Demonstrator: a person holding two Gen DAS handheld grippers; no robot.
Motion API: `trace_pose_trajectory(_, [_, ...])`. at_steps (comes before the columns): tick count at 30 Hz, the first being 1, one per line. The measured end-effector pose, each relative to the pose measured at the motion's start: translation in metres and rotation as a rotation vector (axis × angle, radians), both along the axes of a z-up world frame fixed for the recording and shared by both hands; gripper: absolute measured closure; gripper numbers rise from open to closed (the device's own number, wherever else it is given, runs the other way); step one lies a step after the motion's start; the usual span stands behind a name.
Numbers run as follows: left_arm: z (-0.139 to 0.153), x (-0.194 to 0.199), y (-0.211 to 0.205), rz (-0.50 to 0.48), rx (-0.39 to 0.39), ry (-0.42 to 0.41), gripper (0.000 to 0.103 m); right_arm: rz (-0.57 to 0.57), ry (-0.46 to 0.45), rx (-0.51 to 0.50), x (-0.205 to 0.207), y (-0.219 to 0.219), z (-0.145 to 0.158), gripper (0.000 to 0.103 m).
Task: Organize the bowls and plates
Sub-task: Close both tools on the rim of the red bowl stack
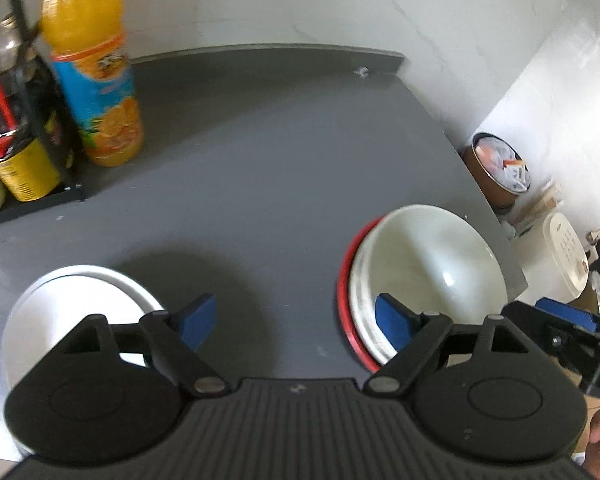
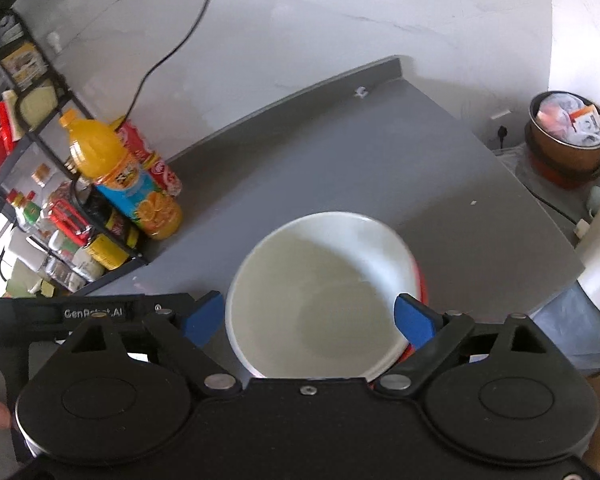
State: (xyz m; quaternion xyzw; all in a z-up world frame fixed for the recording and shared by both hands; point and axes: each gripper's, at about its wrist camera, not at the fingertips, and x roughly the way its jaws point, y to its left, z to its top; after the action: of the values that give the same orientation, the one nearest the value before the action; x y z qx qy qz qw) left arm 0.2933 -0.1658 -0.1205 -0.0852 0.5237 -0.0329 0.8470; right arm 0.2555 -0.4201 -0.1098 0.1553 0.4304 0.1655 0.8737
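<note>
While it sits upright, mouth up, the white bowl (image 2: 324, 296) nests in the red plate (image 1: 346, 280).

Countertop (image 1: 280, 152) dark grey, plain. Bowl (image 2: 320, 292) off-white inside, sitting on a red plate (image 1: 346, 304) that shows as a thin red rim. Second plate (image 1: 60, 320) plain white. Both grippers black with blue finger pads (image 1: 198, 320). Juice bottle (image 1: 94, 68) orange, label blue with orange-slice print. Rack (image 2: 40, 148) black wire; tin (image 1: 24, 172) yellow. Wall white with faint grey marbling.
</note>
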Motion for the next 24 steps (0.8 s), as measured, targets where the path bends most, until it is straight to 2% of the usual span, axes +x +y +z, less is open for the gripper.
trace_pose_trajectory(8, [-0.019,0.021,-0.032,0.010,0.029,0.052,0.018,0.010,0.061,-0.014,0.021,-0.027,-0.027,0.012])
trace_pose_trajectory(11, [-0.026,0.025,-0.037,0.048,0.034,0.065,0.018,0.012,0.094,-0.005,0.029,-0.036,-0.039,0.012])
trace_pose_trajectory(16, [-0.035,0.029,-0.046,0.084,0.046,0.088,0.019,0.030,0.154,0.015,0.042,-0.046,-0.058,0.023])
trace_pose_trajectory(18, [-0.040,0.030,-0.049,0.100,0.046,0.105,0.021,0.042,0.170,0.028,0.046,-0.049,-0.064,0.030])
trace_pose_trajectory(24, [-0.049,0.033,-0.063,0.121,0.099,0.130,0.026,0.078,0.202,0.047,0.055,-0.049,-0.076,0.044])
